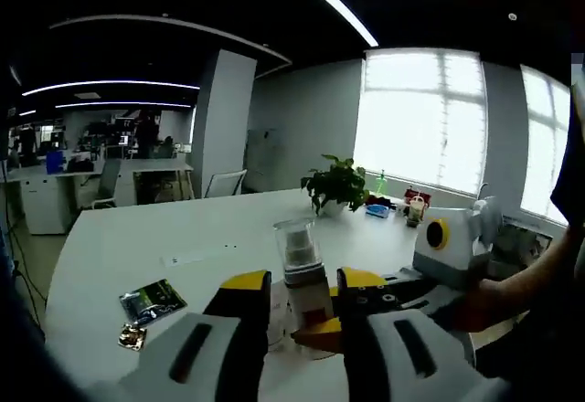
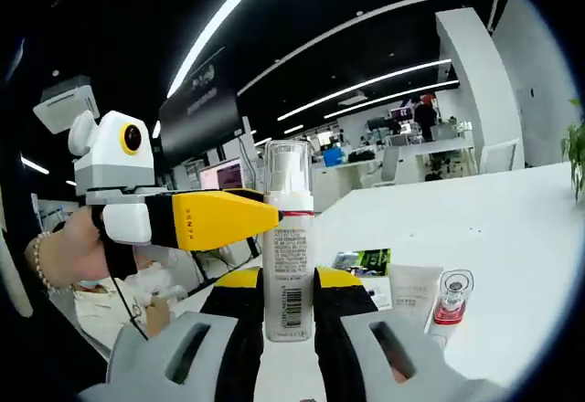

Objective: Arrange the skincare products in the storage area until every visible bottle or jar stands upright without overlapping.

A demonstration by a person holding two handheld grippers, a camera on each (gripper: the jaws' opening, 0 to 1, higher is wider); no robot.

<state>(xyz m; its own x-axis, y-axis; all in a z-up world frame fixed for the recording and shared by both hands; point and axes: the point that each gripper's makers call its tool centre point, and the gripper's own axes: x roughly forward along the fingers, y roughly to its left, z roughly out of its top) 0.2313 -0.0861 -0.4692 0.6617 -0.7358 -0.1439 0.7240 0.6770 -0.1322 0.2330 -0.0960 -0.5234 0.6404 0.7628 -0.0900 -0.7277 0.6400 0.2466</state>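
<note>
Bottle with a pump head and clear cap [image 2: 288,238], one only, stands upright between the jaws of the right gripper [image 2: 287,303], which pinch it at both sides. The left gripper [image 1: 303,300] also has its jaws against this bottle, from the other side. Right of the right gripper lie one white tube [image 2: 412,294], one small red-filled bottle [image 2: 452,299] and one green sachet [image 2: 363,261] on the white table [image 2: 494,228].

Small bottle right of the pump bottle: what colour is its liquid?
Red, under a clear cap; clearest in the right gripper view.

Pump bottle [image 2: 288,242] upright between right claw [image 2: 287,303] jaws; sachet [image 2: 362,260] behind, small bottle [image 2: 450,298] right.
</note>
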